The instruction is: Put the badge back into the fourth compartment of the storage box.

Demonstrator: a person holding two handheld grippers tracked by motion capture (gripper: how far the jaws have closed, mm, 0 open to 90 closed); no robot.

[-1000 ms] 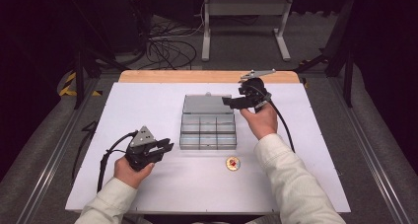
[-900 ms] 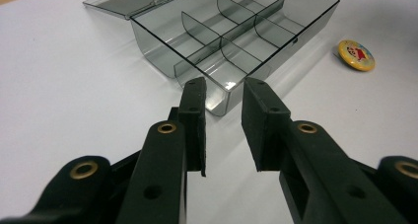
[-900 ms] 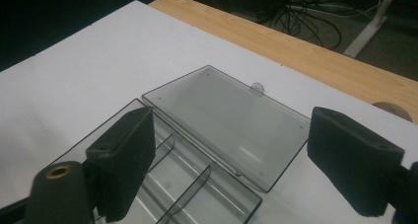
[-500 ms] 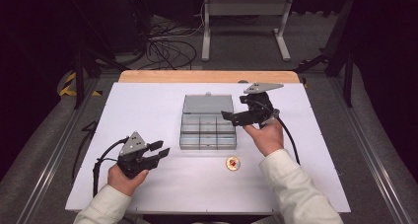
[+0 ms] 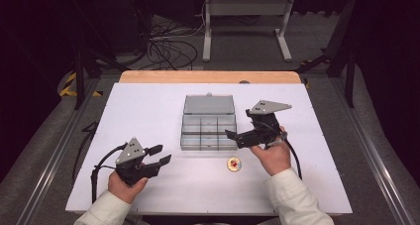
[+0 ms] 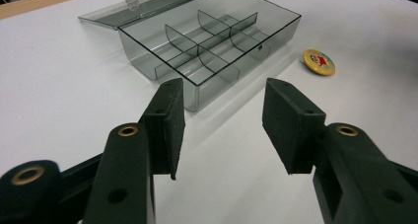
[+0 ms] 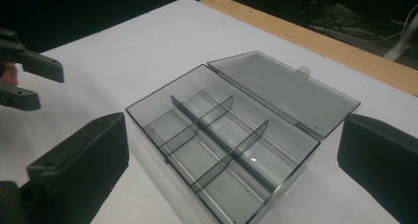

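Gaping wide, the jaws of the right gripper (image 5: 236,138) have just been opening and nothing lies between them; in the right gripper view the two black pads stand at the far left and far right edges, framing the clear compartment box (image 7: 222,140) beyond. That gripper hangs just beside the box's right side in the high view, its tips close to the near right corner, with no contact that can be made out. The left gripper (image 5: 159,154) has its jaws parted about halfway, also just opened further and bare between the pads; it sits near the front left of the white table (image 5: 148,106), well apart from the box. Its own view looks along the jaws toward the box's near corner. The box rests at the middle of the table, its lid (image 5: 209,104) folded flat back toward the far edge and its dividers making several compartments, all of which look bare. A small round badge (image 5: 234,164), yellow-rimmed with a red picture, lies on the table just in front of the box, between the two hands and nearer the right one.
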